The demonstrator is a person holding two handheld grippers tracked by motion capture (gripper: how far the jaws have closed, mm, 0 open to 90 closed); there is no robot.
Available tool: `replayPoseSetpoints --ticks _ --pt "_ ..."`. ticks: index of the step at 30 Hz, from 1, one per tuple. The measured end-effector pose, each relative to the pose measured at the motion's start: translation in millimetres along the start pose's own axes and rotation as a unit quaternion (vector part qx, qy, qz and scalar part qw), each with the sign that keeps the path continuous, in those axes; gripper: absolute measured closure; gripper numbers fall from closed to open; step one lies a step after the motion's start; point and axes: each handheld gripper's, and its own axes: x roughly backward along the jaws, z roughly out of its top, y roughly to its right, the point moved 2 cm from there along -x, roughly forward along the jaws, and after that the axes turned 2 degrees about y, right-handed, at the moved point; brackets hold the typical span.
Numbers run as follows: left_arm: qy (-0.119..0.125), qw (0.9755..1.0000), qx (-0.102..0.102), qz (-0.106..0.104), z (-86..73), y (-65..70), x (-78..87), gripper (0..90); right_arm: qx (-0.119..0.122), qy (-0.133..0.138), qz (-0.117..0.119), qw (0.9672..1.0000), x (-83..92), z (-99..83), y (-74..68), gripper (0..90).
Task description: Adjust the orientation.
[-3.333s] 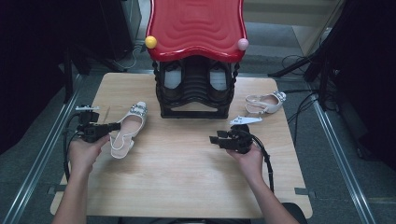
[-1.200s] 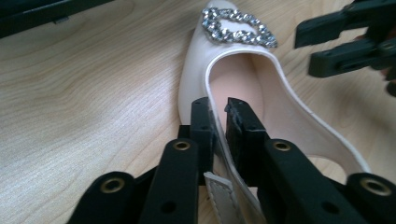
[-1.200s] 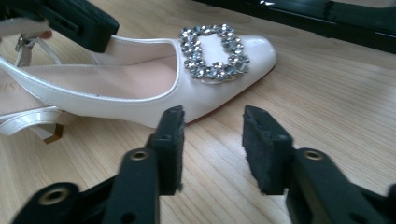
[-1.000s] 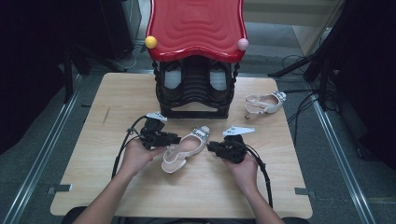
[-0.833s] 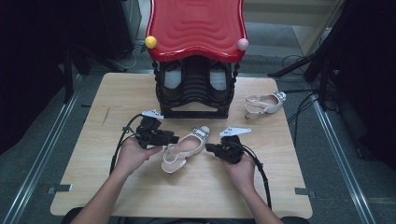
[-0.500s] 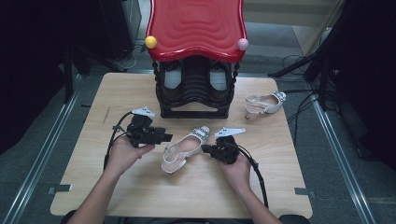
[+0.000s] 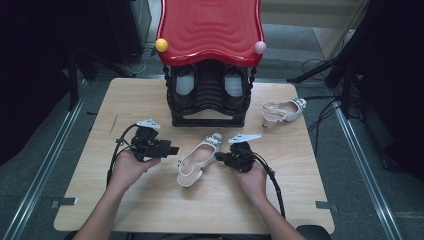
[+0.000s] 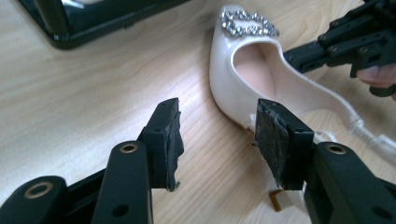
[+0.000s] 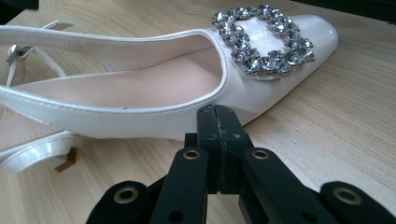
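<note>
The white slingback shoe (image 7: 196, 160) lies at the middle of the high view, a little below centre, flat on the desk (image 7: 150, 210), its jewelled buckle (image 7: 215, 139) toward the top of the frame and its heel strap toward the bottom. The left gripper (image 7: 172, 150) sits just left of it with its jaws spread; they have just been opening, and nothing is between them. In the left gripper view the left gripper (image 8: 218, 140) shows its pads apart, the shoe (image 8: 243, 88) beyond the right-hand pad, close to it but not pinched. The right gripper (image 7: 220, 157) meets the shoe's right side in the high view. In the right gripper view the right gripper (image 9: 218, 140) has its jaws pressed together with nothing between them, their tip at the shoe's side wall (image 9: 140, 122) just below the buckle (image 9: 264, 39); whether they touch it I cannot tell.

Above the shoe, at top centre, stands a black rack (image 7: 208, 100) under a red wavy top (image 7: 210, 27), its base near the shoe's toe. A second white shoe (image 7: 283, 111) lies at upper right, well apart. Bare wood opens at the lower left, lower right and upper left of the desk, out to its rounded edges.
</note>
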Motion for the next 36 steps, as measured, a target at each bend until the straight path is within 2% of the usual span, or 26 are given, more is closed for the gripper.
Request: replayPoseSetpoints --ticks 3,9,15,17,20,24,27,36 --pt "-0.006 0.9999 0.012 -0.002 -3.9 -0.6 -2.4 53.4 -0.002 -0.001 0.0 1.0 -2.3 2.1 0.4 90.0" --pt "-0.022 0.9997 0.009 0.0 -12.5 3.2 -11.2 59.7 0.0 0.001 0.004 1.0 -7.0 4.7 1.8 90.0" --pt "-0.029 0.9996 -0.005 -0.005 -18.8 11.1 -19.1 67.2 0.01 0.002 0.004 0.9999 -11.9 7.3 1.4 90.0" --pt "-0.035 0.9994 -0.007 -0.005 -20.0 13.2 -21.9 68.0 0.006 0.006 0.008 0.9999 -13.2 7.0 1.7 90.0" --pt "-0.03 0.9995 -0.011 -0.009 -20.6 15.9 -22.3 70.6 0.004 0.011 0.011 0.9999 -14.5 6.6 2.4 90.0" --pt "-0.027 0.9995 -0.008 -0.018 -23.2 19.0 -25.0 74.0 0.013 0.017 0.004 0.9998 -16.0 5.9 0.5 90.0" --pt "-0.037 0.9991 -0.015 -0.017 -25.4 21.3 -29.1 75.0 0.022 0.028 -0.008 0.9994 -17.1 4.5 -1.8 90.0" --pt "-0.031 0.9989 -0.02 -0.028 -29.0 29.1 -32.4 75.0 0.036 0.031 -0.024 0.9986 -20.0 6.8 -4.7 90.0"
